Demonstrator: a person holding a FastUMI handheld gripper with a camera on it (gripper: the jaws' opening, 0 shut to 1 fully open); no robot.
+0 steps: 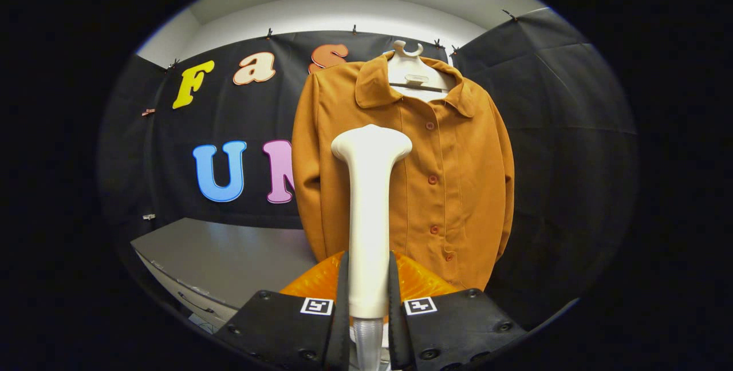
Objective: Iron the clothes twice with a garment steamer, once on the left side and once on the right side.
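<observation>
A white garment steamer (369, 210) stands upright between my two black fingers (342, 296), which press on its handle from both sides; my gripper (368, 296) is shut on it. Its wide head (371, 145) points up, in front of the left half of the shirt. The orange-brown buttoned shirt (452, 188) hangs on a white hanger (409, 64) just beyond the steamer, facing me. I cannot tell whether the head touches the cloth.
A grey table (229, 259) lies low to the left of the shirt. An orange translucent part (312, 282) shows behind the fingers, under the steamer. Black cloth walls close the booth behind and to the right.
</observation>
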